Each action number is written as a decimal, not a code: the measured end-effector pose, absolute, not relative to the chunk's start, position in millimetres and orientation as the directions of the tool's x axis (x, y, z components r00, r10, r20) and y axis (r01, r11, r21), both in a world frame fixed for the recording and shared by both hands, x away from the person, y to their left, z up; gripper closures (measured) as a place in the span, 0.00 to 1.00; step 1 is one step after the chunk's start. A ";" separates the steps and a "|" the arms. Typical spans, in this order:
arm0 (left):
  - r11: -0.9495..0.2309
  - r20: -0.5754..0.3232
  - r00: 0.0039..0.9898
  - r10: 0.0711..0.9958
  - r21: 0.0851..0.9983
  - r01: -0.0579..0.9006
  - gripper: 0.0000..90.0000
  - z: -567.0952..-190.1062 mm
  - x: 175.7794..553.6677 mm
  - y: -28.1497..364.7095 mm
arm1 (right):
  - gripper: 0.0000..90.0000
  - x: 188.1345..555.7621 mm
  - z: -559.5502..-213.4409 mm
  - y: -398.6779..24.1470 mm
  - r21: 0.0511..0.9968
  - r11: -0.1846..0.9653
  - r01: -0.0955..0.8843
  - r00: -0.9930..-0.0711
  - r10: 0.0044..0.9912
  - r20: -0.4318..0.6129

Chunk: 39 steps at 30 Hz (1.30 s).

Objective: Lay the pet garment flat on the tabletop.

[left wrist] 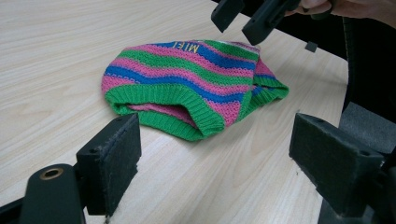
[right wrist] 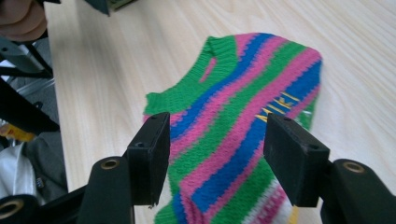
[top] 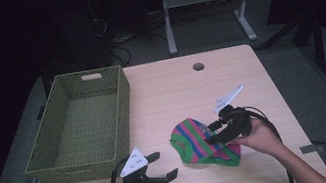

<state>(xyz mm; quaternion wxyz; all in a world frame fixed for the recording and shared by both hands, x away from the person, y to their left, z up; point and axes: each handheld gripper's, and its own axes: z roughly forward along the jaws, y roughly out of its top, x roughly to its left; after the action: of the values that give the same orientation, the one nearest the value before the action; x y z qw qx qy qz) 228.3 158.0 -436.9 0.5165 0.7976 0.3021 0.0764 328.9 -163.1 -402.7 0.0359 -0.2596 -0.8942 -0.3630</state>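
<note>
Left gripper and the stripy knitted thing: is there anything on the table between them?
No. In the left gripper view, bare wooden table lies between the open left gripper and the striped knit garment.

tongs (top: 217,131): black, square foam pads | grey three-cornered plates | black cables | forearms bare

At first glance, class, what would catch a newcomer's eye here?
The striped knitted garment, pink, green and blue, lies near the table's front edge. The right hand-held gripper hovers over it with jaws open. A green woven basket stands at the table's left.
</note>
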 end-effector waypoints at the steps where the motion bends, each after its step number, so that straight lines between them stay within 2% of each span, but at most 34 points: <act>1: -0.286 -0.185 0.808 0.559 0.872 0.397 0.18 -436.8 228.7 158.1 | 0.45 327.6 -401.7 -161.1 0.629 0.605 0.488 -0.865 0.432 0.256; 24: -0.283 -0.195 0.806 0.559 0.869 0.407 0.18 -437.0 228.4 157.5 | 0.44 315.8 -414.0 -124.6 0.601 0.685 0.412 -0.911 0.334 0.244; 39: -0.285 -0.195 0.805 0.561 0.867 0.409 0.18 -437.4 228.5 157.9 | 0.42 314.9 -424.6 -110.4 0.574 0.714 0.400 -0.916 0.317 0.245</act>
<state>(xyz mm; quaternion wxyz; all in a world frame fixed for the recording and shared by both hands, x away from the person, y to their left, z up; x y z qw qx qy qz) 228.5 157.9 -437.4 0.5150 0.7982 0.3036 0.0736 314.9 -110.4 -424.6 0.0645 -0.1941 -0.9236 -0.3242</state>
